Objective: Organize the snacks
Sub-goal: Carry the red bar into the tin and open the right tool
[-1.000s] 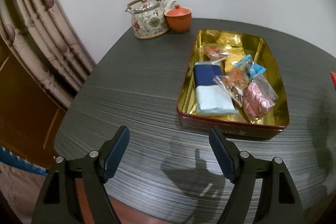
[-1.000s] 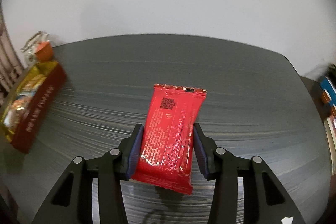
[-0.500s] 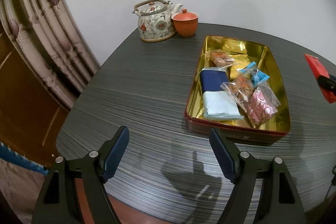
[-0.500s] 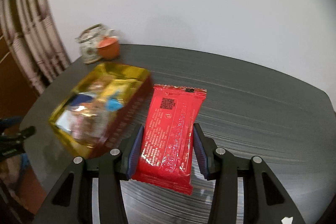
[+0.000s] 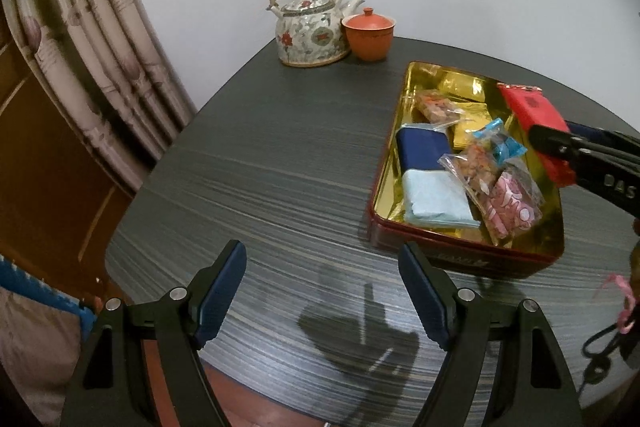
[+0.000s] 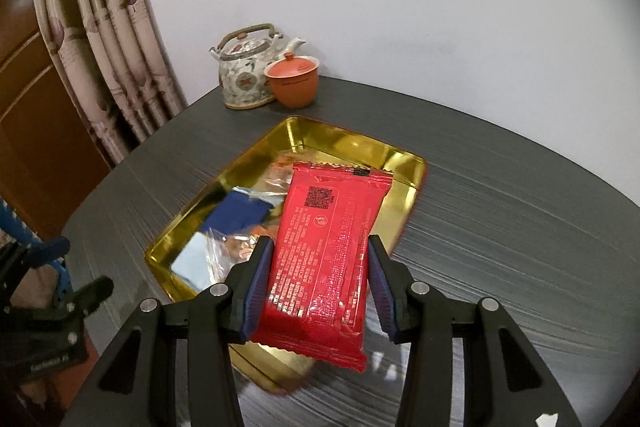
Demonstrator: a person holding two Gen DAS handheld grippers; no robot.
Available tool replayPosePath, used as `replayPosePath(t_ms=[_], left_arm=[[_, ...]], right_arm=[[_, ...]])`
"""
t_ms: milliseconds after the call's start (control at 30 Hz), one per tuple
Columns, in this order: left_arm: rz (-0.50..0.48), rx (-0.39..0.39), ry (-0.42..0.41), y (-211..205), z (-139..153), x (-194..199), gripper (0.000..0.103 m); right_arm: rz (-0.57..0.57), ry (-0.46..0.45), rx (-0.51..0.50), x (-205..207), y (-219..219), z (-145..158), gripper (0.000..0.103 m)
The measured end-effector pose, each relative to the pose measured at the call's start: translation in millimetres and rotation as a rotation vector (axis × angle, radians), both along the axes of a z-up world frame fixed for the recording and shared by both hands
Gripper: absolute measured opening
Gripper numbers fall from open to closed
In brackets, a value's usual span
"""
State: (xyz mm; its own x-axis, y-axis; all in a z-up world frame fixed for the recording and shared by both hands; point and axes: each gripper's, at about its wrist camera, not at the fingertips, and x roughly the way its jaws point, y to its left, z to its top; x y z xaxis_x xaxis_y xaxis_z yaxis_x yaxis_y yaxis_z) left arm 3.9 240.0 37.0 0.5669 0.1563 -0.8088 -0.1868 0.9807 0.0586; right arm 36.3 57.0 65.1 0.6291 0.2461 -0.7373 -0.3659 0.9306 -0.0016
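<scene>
Place: a home, living or dining room
Table: dark wood-grain table [image 5: 280, 163] against a plain white wall
Tea things: floral teapot [image 5: 310, 27], orange lidded cup [image 5: 368, 33]
Window side: patterned curtain [image 5: 96, 67], wood panelling
Snacks: gold tin [image 5: 408, 115] of packets

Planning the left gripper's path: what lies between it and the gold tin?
Only bare dark tabletop between the left gripper and the gold tin, in the left wrist view.

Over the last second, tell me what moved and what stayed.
The right gripper, shut on the red packet, carried it from bare table to above the gold tin. The left gripper stayed open and empty; the tin's snacks and the teapot stayed put.
</scene>
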Motion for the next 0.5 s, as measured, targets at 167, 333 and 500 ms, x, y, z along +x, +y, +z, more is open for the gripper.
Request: replayPosePath(t_ms=[167,333,500], left_arm=[[0.009,-0.013,0.003,2,0,0,0.079],[-0.002,-0.007,0.007,0,-1,0,0.079],[-0.012,-0.004,0.007,-2,-1,0,0.079]], right_arm=[[0.015,0.019,-0.028,9,12,-9,0.043],[0.001,0.034,-0.039,16,15,-15,0.043],[-0.011,0.054,-0.043,20,15,-22,0.043]])
